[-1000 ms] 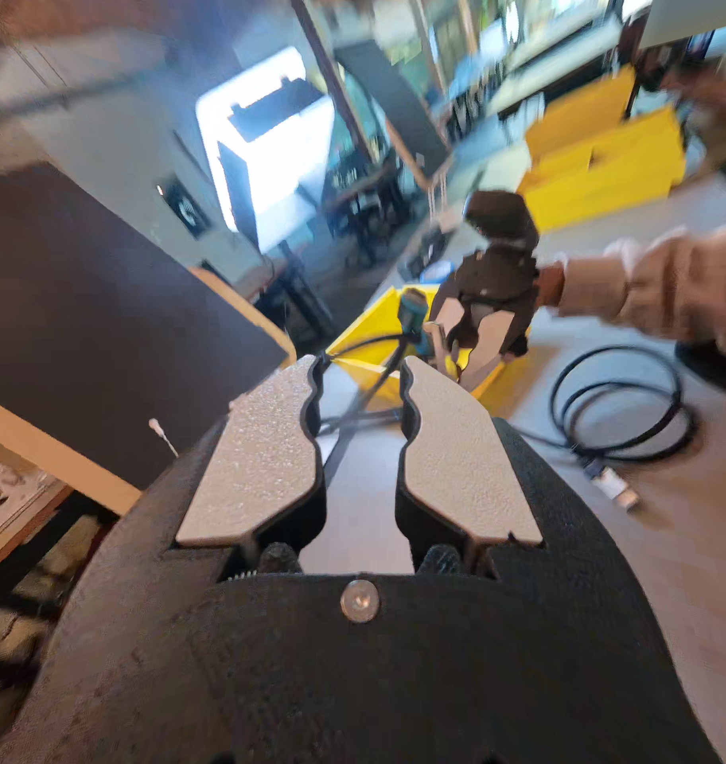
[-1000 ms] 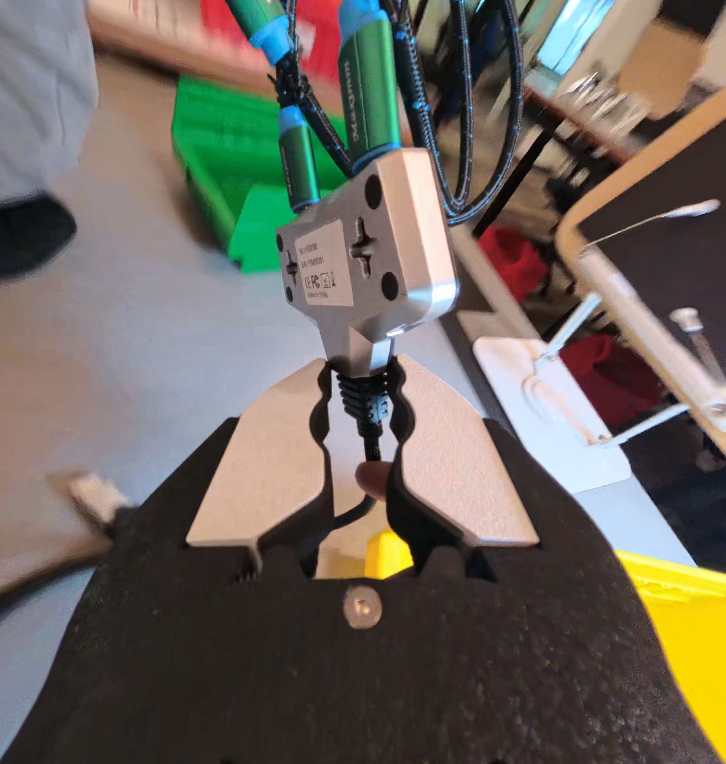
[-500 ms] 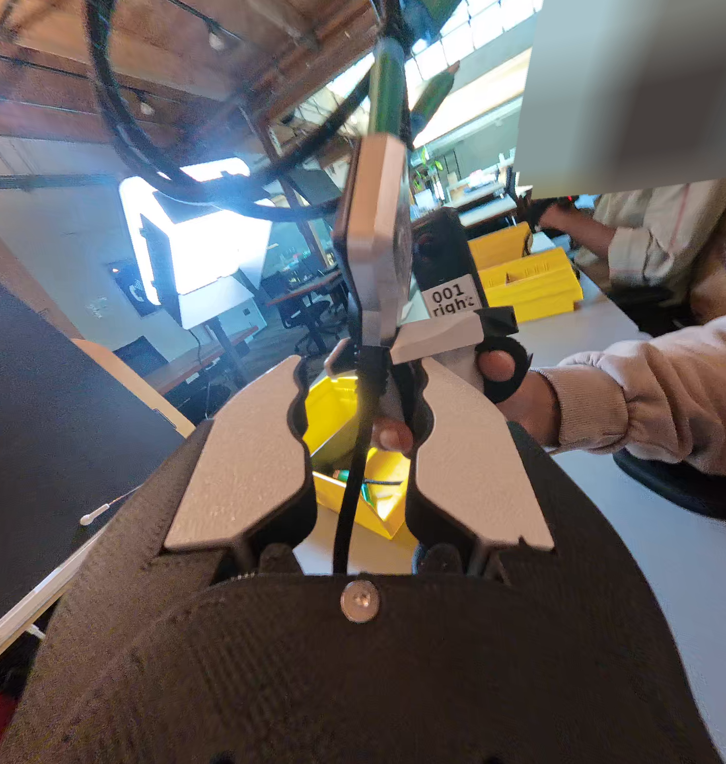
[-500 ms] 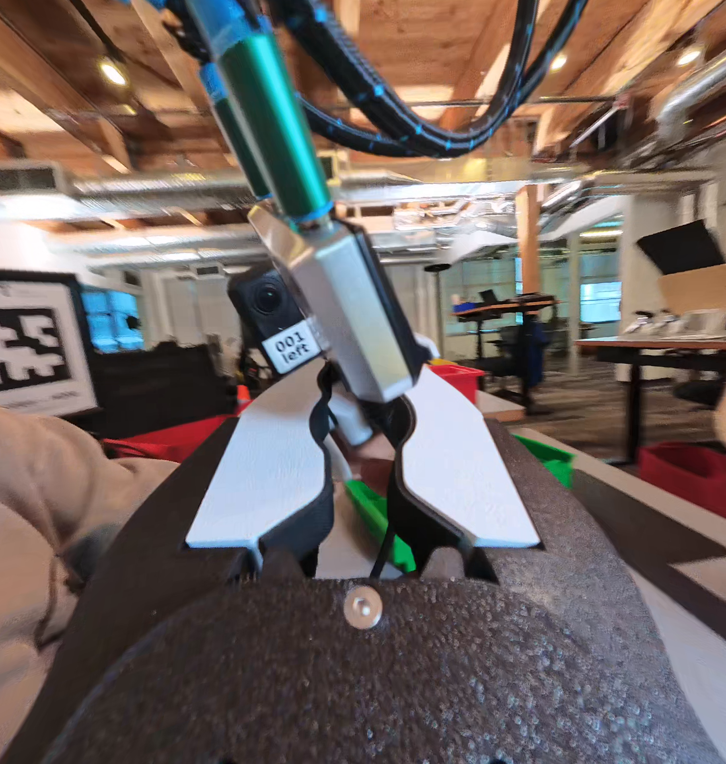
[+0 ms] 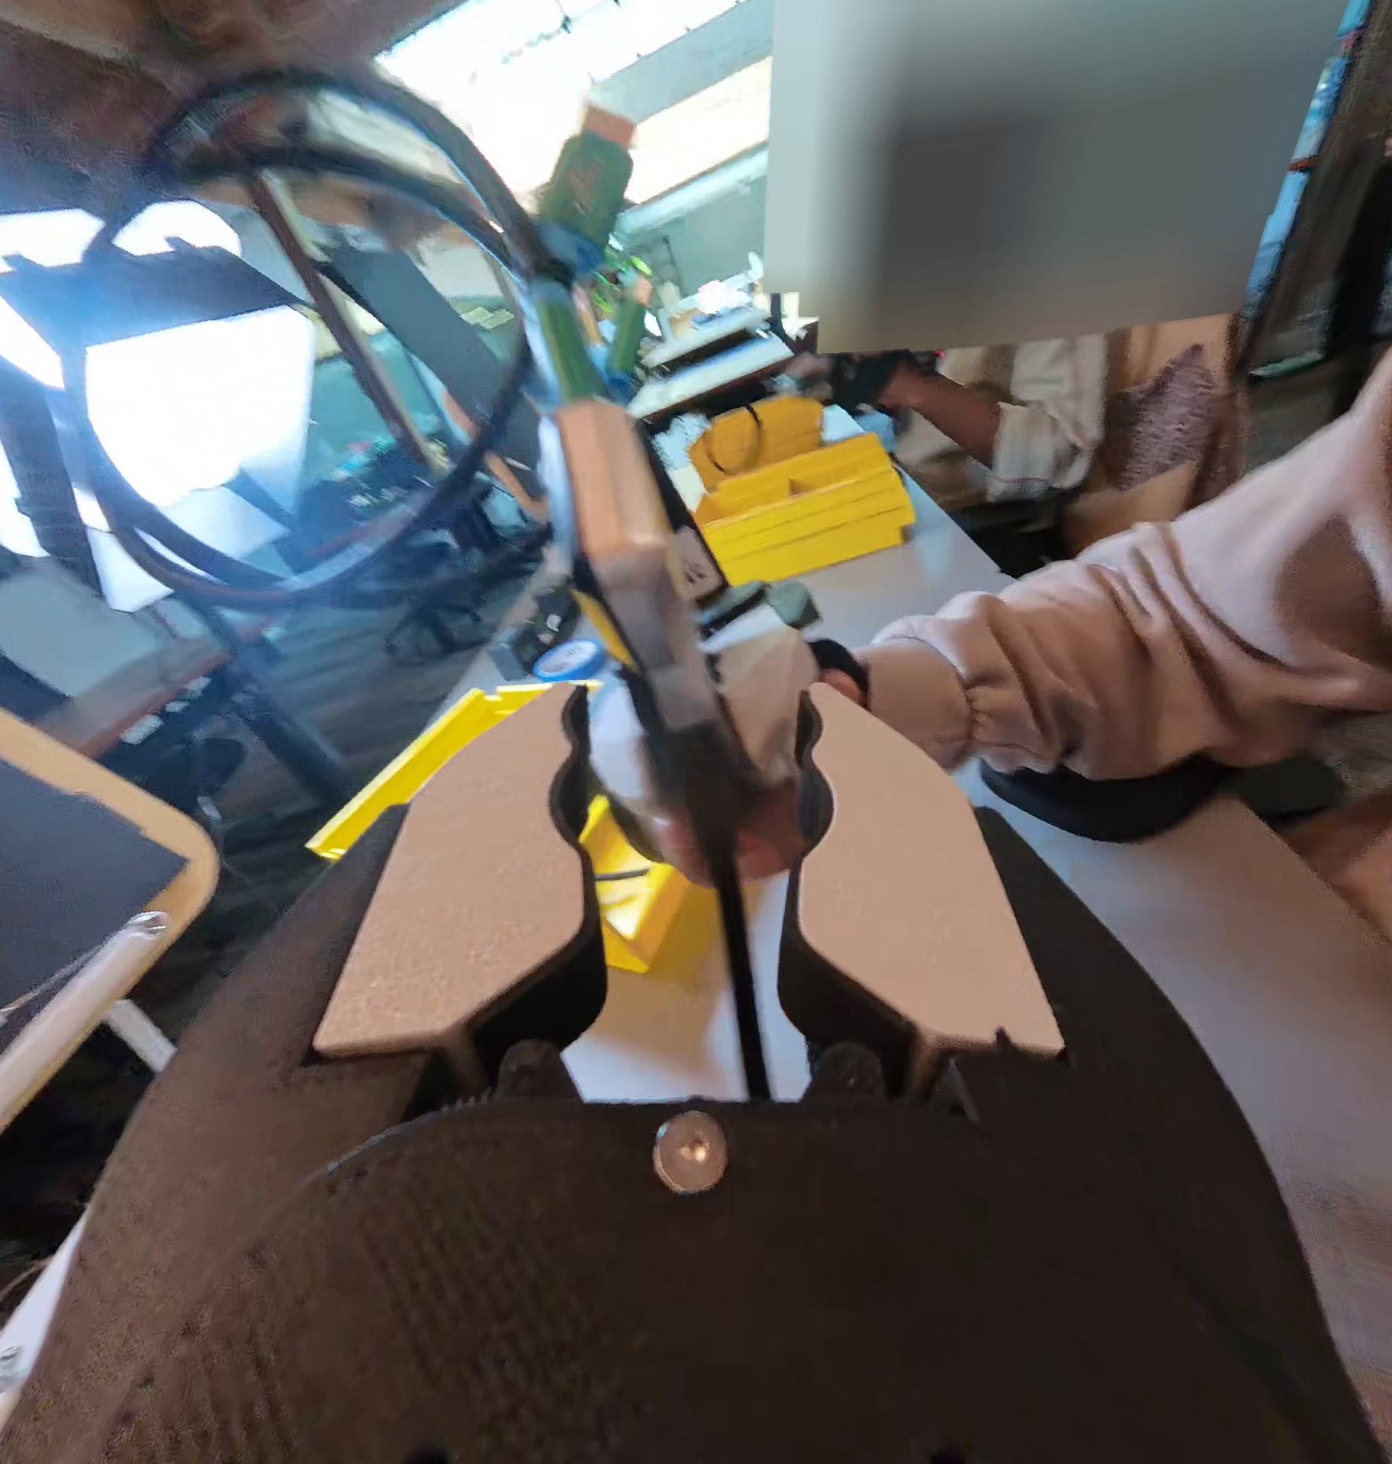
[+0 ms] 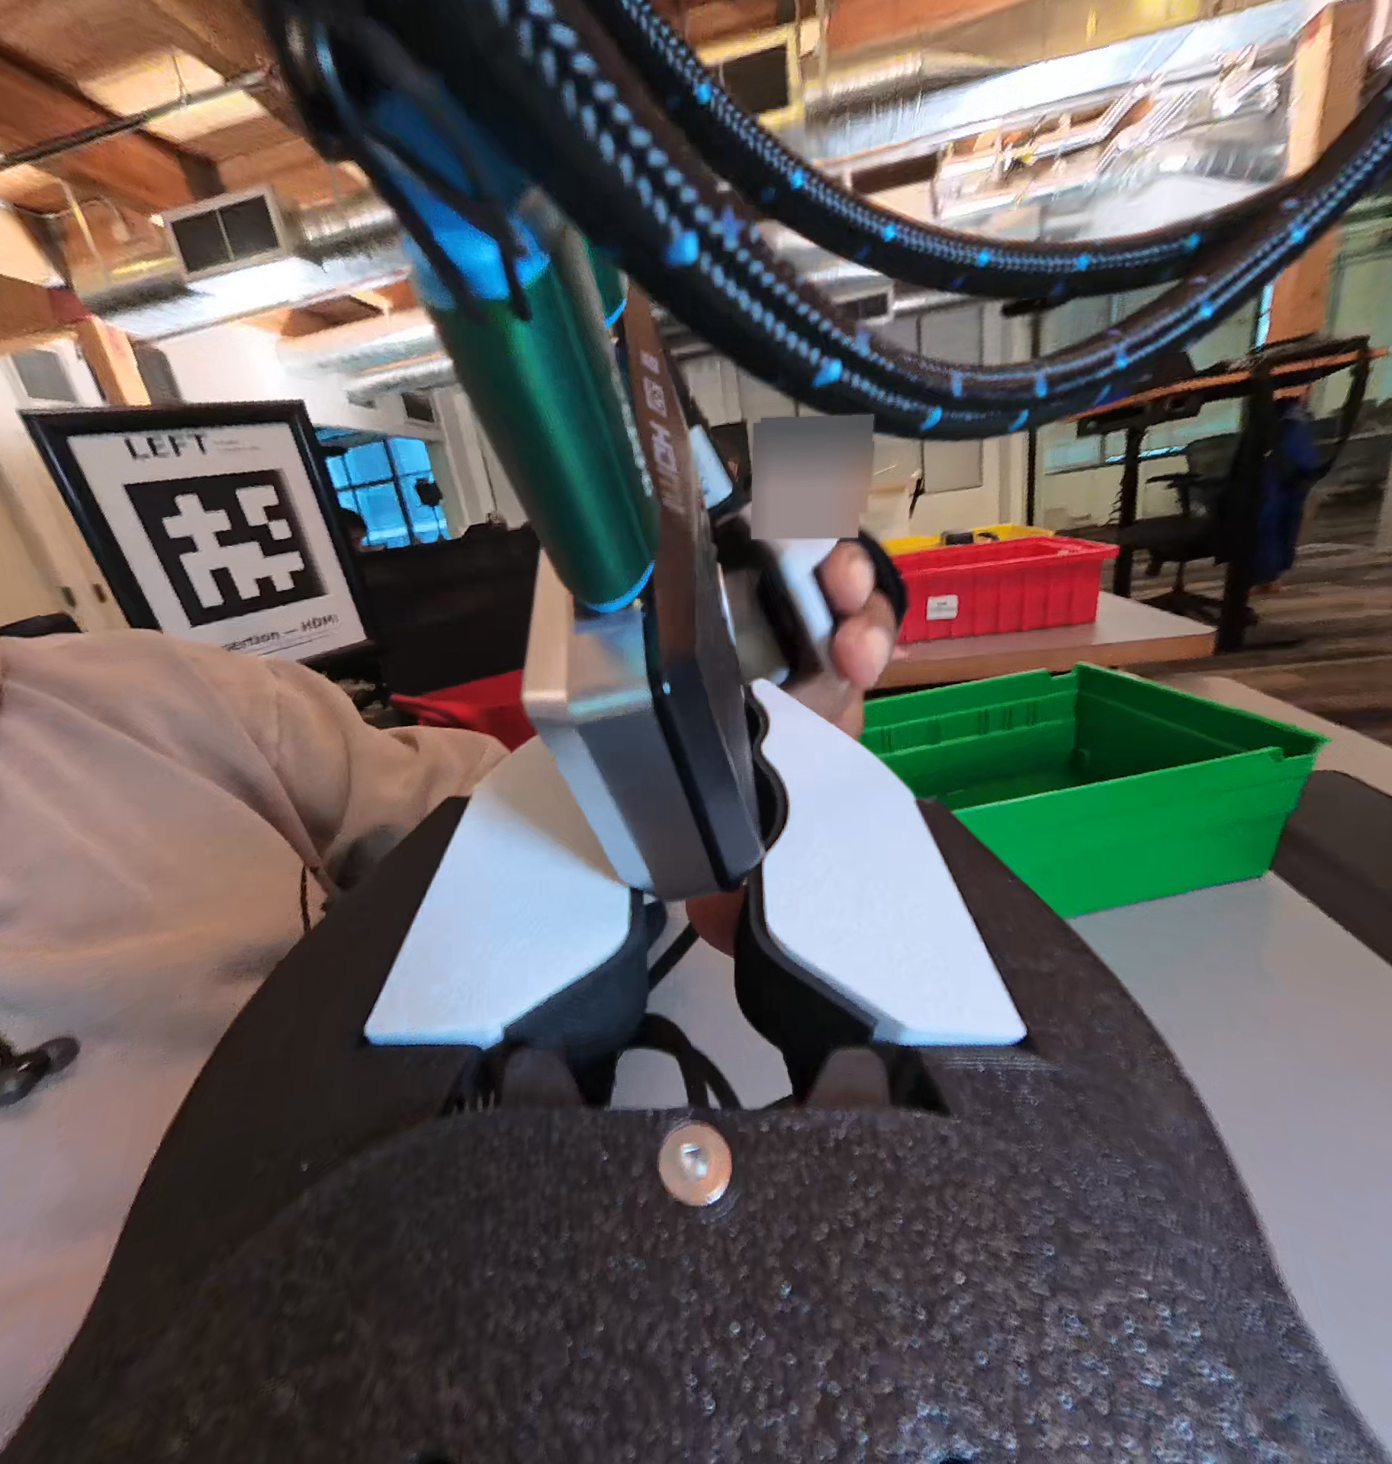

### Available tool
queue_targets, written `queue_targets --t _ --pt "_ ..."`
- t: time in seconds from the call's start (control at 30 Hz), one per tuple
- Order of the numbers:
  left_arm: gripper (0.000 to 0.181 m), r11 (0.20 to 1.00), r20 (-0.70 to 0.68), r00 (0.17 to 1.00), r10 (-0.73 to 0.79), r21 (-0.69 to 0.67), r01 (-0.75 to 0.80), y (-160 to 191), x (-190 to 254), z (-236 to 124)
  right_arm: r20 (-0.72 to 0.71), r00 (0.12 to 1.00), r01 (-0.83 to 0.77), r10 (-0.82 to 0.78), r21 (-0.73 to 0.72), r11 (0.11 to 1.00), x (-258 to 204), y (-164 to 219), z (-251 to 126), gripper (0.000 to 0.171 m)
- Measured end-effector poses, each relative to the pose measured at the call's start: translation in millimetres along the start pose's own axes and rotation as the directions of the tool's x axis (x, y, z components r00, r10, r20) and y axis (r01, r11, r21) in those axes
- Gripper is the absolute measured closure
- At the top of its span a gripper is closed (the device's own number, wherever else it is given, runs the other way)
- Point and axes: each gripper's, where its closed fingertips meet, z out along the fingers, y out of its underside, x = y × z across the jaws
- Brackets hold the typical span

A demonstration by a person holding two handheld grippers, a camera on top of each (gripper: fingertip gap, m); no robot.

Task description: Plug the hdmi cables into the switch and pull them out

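Switch (image 5: 625, 570), seen edge-on in the left wrist view, hangs in the air above the worktop (image 5: 1152, 895); the left claw (image 5: 688, 717) stands apart around its black lead, gripping nothing. A green plug (image 5: 570, 348) sits in its top, so unplugging seems the step in hand.

In the right wrist view, the right claw (image 6: 728, 717) is clamped on the switch's lower end (writing on the casing left unread). Next, the left claw likely must close on a plug (image 6: 566, 459) and pull straight.
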Motion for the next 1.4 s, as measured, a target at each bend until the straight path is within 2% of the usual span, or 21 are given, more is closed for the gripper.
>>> queue_targets --t 0.03,0.1,0.2,0.27,0.37,0.5,0.63,0.73,0.83,0.93,1.0,1.03,1.17,1.23,1.3,1.33,1.4 --pt "0.136 1.0 0.03 1.0 -0.008 0.021 0.008 -2.7 -6.0 -2.7 0.002 1.0 0.008 -0.008 -0.031 0.999 -0.6 6.3 3.0 0.151" --pt "0.136 0.996 -0.002 0.997 -0.072 0.048 0.073 -5.5 -3.7 -2.0 -0.005 0.999 0.035 -0.035 -0.105 0.994 -1.1 22.0 10.7 0.151" --pt "0.151 0.999 -0.033 0.999 -0.025 -0.037 0.024 6.8 6.2 6.1 -0.048 0.997 0.05 -0.06 -0.185 0.982 6.0 37.8 14.0 0.15" --pt "0.152 0.994 0.102 0.994 0.05 -0.097 -0.04 13.5 -11.7 7.4 -0.128 0.991 0.027 -0.05 -0.173 0.985 20.4 33.1 9.8 0.147" --pt "0.155 0.992 0.14 0.988 0.058 -0.119 -0.041 17.1 -16.5 10.0 -0.173 0.984 -0.002 -0.032 -0.192 0.981 29.1 34.1 5.9 0.139" --pt "0.158 0.986 0.236 0.965 0.117 -0.143 -0.084 18.8 -31.4 5.8 -0.265 0.956 0.062 -0.124 -0.232 0.971 43.2 29.3 -4.1 0.144" --pt "0.158 0.971 0.348 0.918 0.188 -0.209 -0.119 17.5 -55.0 -17.6 -0.373 0.903 0.122 -0.211 -0.247 0.961 59.6 4.2 -34.5 0.14" --pt "0.157 0.919 0.442 0.84 0.315 -0.362 -0.154 23.4 -77.5 -42.9 -0.471 0.821 0.214 -0.322 -0.269 0.939 64.9 -27.4 -63.7 0.14" --pt "0.158 0.841 0.465 0.78 0.418 -0.523 -0.139 37.7 -92.1 -61.7 -0.513 0.72 0.343 -0.467 -0.322 0.882 51.3 -58.5 -79.4 0.14" --pt "0.159 0.757 0.412 0.788 0.457 -0.646 -0.101 63.5 -93.3 -63.2 -0.475 0.654 0.464 -0.589 -0.364 0.808 26.1 -73.7 -71.5 0.14" --pt "0.159 0.705 0.344 0.82 0.456 -0.703 -0.097 84.3 -85.7 -51.9 -0.411 0.621 0.507 -0.668 -0.44 0.742 16.9 -63.5 -56.5 0.141" --pt "0.159 0.676 0.302 0.838 0.454 -0.729 -0.103 94.9 -80.0 -44.6 -0.365 0.587 0.521 -0.723 -0.514 0.682 17.8 -51.7 -49.6 0.141" --pt "0.159 0.577 0.155 0.883 0.443 -0.803 -0.149 129.4 -57.8 -19.6 -0.091 0.427 0.444 -0.9 -0.846 0.296 49.2 16.4 -46.9 0.14" --pt "0.159 0.536 0.102 0.888 0.448 -0.825 -0.176 139.1 -49.7 -12.1 0.017 0.417 0.361 -0.909 -0.921 0.149 67.1 46.1 -56.5 0.141" --pt "0.159 0.498 0.072 0.886 0.458 -0.846 -0.189 145.4 -46.6 -10.2 0.065 0.408 0.32 -0.911 -0.944 0.076 80.5 63.2 -63.3 0.144" --pt "0.159 0.477 0.053 0.89 0.453 -0.857 -0.192 149.9 -44.6 -11.0 0.087 0.383 0.322 -0.92 -0.946 0.044 85.1 66.0 -64.4 0.153" --pt "0.159 0.458 0.032 0.899 0.437 -0.868 -0.191 156.9 -42.4 -12.5 0.115 0.371 0.338 -0.922 -0.941 0.019 87.9 69.8 -64.4 0.158"
